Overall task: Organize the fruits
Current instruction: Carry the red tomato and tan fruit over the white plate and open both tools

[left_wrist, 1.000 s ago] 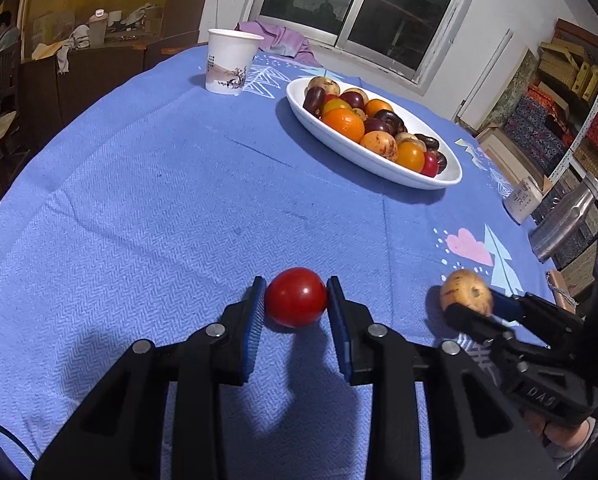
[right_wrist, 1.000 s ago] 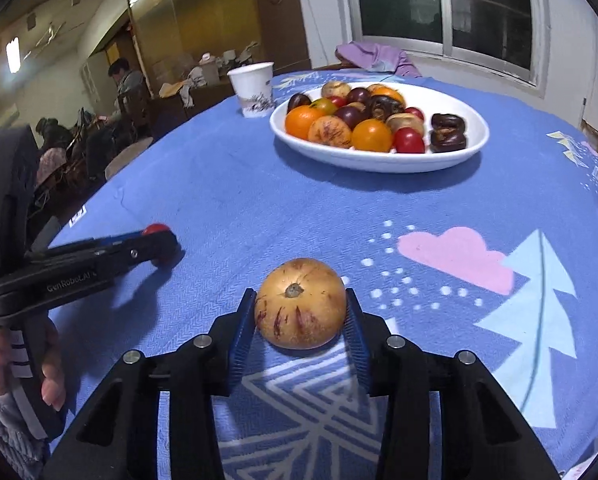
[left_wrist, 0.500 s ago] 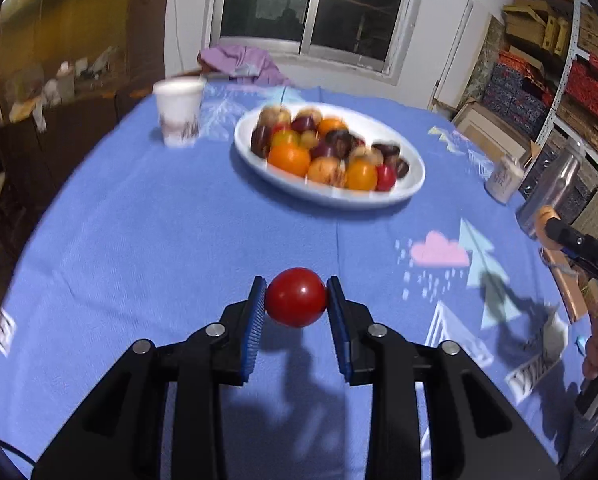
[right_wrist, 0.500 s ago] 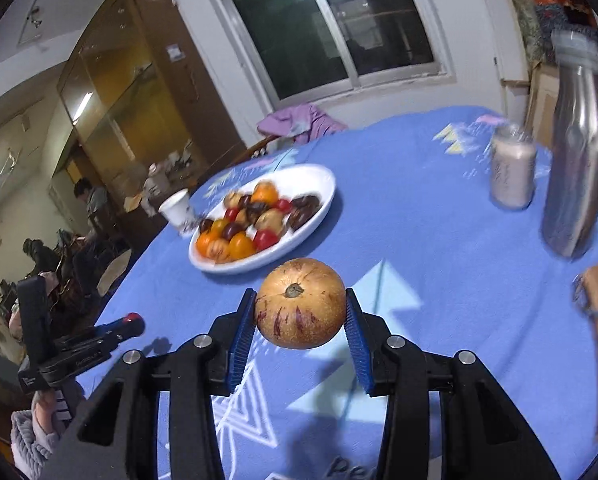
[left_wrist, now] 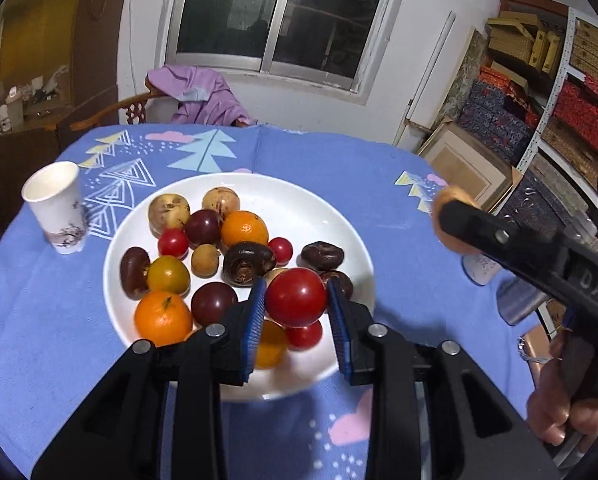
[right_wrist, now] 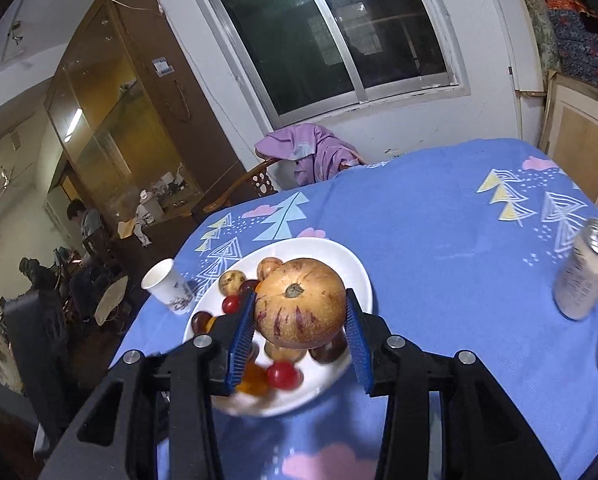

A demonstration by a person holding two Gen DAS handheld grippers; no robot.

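My left gripper (left_wrist: 296, 300) is shut on a red tomato (left_wrist: 296, 297) and holds it in the air over the near side of the white plate (left_wrist: 299, 204), which holds several oranges, tomatoes and dark fruits. My right gripper (right_wrist: 301, 314) is shut on a tan, purple-streaked round fruit (right_wrist: 301, 308) and holds it above the same plate (right_wrist: 351, 264). In the left wrist view the right gripper (left_wrist: 451, 220) hangs to the right of the plate with that fruit.
A white paper cup (left_wrist: 57, 208) stands left of the plate; it also shows in the right wrist view (right_wrist: 165, 286). A metal can (right_wrist: 585, 276) stands at the right on the blue tablecloth (right_wrist: 439, 232). A chair with a purple garment (left_wrist: 199, 94) is behind the table.
Both grippers have lifted their fruits off the tablecloth and moved forward to hover over the plate. Both stay shut on their fruits.
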